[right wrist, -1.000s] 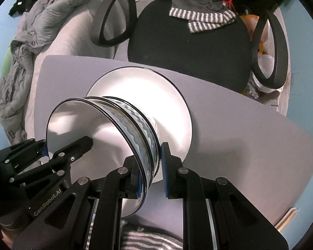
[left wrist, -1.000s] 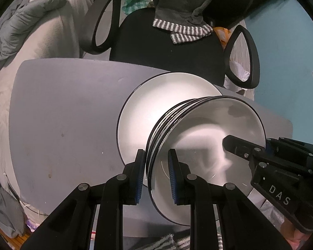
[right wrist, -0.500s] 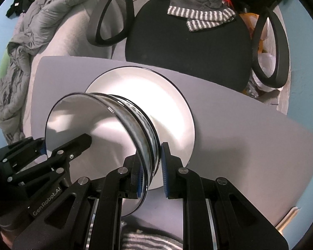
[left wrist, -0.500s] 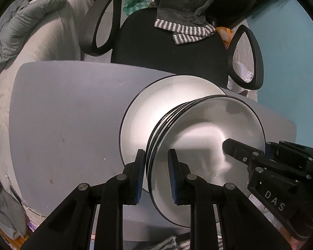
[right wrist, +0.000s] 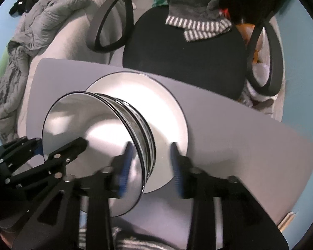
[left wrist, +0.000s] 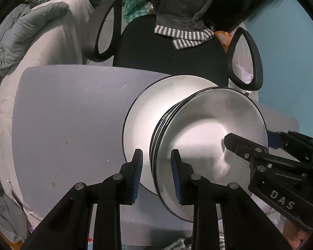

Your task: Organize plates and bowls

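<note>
A stack of white bowls with black rims (left wrist: 210,137) sits on a large white plate (left wrist: 154,112) on the grey table (left wrist: 73,114). My left gripper (left wrist: 156,173) is open, its fingers apart on either side of the stack's left rim. My right gripper (right wrist: 150,164) is open and blurred, its fingers straddling the right rim of the bowls (right wrist: 98,133); the plate also shows in that view (right wrist: 162,112). Each gripper shows in the other's view, the right one in the left wrist view (left wrist: 267,162) and the left one in the right wrist view (right wrist: 37,158).
A black office chair (left wrist: 171,60) with a grey striped garment (left wrist: 183,35) draped on it stands behind the table. A bed with grey bedding (left wrist: 31,31) lies to the left. A blue wall (left wrist: 285,48) is on the right.
The bowl stack has come down onto the plate. Both grippers, shut on its rim before, have opened; the right one is still moving.
</note>
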A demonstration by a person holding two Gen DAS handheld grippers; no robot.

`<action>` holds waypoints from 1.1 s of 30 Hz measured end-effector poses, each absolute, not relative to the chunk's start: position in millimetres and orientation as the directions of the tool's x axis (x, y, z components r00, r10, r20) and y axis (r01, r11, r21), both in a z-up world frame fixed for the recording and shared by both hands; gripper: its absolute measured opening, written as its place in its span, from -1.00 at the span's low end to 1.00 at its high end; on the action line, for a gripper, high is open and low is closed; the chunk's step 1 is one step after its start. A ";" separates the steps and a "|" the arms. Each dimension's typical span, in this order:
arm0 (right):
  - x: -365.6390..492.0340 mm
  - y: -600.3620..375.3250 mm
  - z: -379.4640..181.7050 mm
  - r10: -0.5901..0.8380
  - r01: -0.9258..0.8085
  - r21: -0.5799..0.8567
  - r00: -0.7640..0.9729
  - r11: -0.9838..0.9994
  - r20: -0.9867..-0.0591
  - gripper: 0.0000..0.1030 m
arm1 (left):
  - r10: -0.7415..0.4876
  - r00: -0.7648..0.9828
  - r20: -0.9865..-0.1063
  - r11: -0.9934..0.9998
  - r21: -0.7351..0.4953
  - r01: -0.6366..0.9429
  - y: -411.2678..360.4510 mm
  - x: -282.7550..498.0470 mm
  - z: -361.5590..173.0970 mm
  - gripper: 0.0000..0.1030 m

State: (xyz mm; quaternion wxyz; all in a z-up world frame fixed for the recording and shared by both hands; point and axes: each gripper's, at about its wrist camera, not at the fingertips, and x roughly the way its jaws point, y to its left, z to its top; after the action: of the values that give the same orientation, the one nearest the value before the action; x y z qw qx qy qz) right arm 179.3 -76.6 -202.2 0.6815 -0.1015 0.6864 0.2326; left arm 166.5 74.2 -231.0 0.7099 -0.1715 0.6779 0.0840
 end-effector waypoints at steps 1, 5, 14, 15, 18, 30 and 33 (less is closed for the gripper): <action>179.0 -77.4 -200.4 0.184 -0.457 0.182 -0.041 0.871 -0.982 -0.01 | -0.109 0.070 -0.992 0.924 -0.127 -0.361 75.8 165.1 -229.9 -0.47; 177.5 -80.5 -193.7 0.176 -0.465 0.161 -0.009 0.871 -0.984 0.02 | -0.090 0.106 -0.990 0.913 -0.125 -0.388 81.7 159.6 -218.3 -0.40; 172.8 -95.9 -158.9 0.154 -0.472 0.081 0.117 0.878 -0.981 0.04 | -0.010 0.265 -0.964 0.920 -0.113 -0.375 68.7 148.2 -166.0 0.00; 171.0 -97.1 -153.6 0.142 -0.478 0.058 0.143 0.877 -0.980 0.04 | -0.002 0.288 -0.958 0.926 -0.111 -0.362 63.9 146.8 -159.0 0.00; 165.8 -101.4 -136.5 0.111 -0.497 -0.017 0.227 0.868 -0.968 0.07 | -0.010 0.314 -0.949 0.936 -0.120 -0.332 55.7 142.9 -147.8 0.00; 148.3 -136.3 -75.1 0.132 -0.456 -0.081 0.416 0.886 -0.900 0.08 | -0.001 0.423 -0.906 0.914 -0.172 -0.368 46.0 112.4 -106.3 0.00; 142.5 -146.6 -62.3 0.141 -0.452 -0.080 0.435 0.888 -0.890 0.08 | 0.010 0.472 -0.882 0.915 -0.182 -0.359 38.8 104.5 -88.0 0.00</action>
State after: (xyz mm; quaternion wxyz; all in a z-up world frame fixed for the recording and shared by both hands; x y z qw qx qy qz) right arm 142.5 -146.6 -62.3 0.8325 -0.1553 0.5010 0.1781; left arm 104.5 38.8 -88.0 0.8399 -0.1742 0.5022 0.1098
